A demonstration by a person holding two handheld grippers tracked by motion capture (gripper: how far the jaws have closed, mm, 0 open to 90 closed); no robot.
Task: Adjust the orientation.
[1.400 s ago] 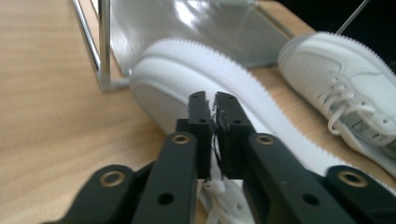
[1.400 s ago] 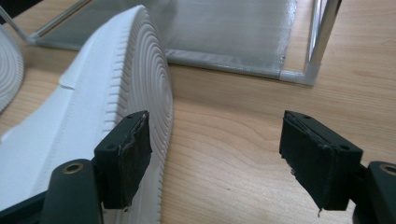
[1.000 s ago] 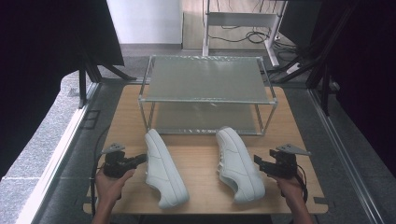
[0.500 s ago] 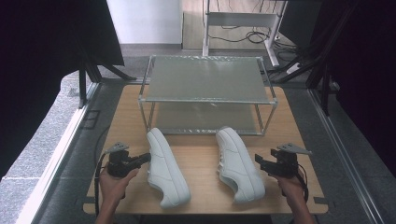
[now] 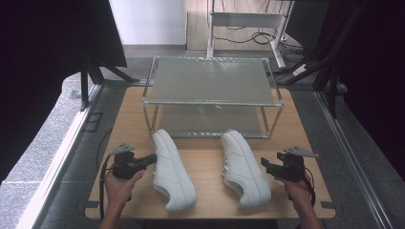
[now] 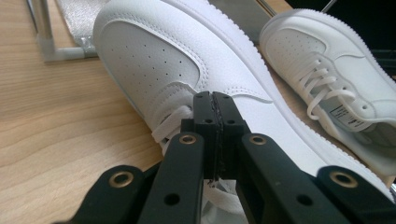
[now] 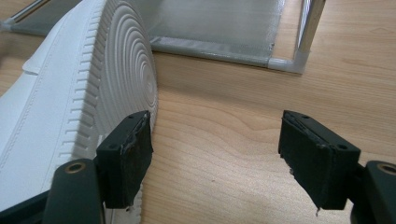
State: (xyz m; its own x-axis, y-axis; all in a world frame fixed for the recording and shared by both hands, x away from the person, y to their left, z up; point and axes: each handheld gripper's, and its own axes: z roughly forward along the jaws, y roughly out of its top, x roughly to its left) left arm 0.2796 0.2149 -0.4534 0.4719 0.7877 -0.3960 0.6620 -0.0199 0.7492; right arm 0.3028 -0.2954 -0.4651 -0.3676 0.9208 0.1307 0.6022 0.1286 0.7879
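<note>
Left claw [image 6: 215,100] is closed at the left shoe [image 6: 187,70], apparently pinching its lace. Right claw [image 7: 215,140] gapes wide beside the right shoe [image 7: 70,107].

The high view is looking forward and down over the wooden table [image 5: 210,164]. The left gripper view is sitting low, close against the left sneaker [image 6: 187,79], facing across to the right sneaker [image 6: 327,70]. The right gripper view is looking along the tabletop past that right sneaker's sole [image 7: 116,79] toward the wire rack [image 7: 299,60].
</note>
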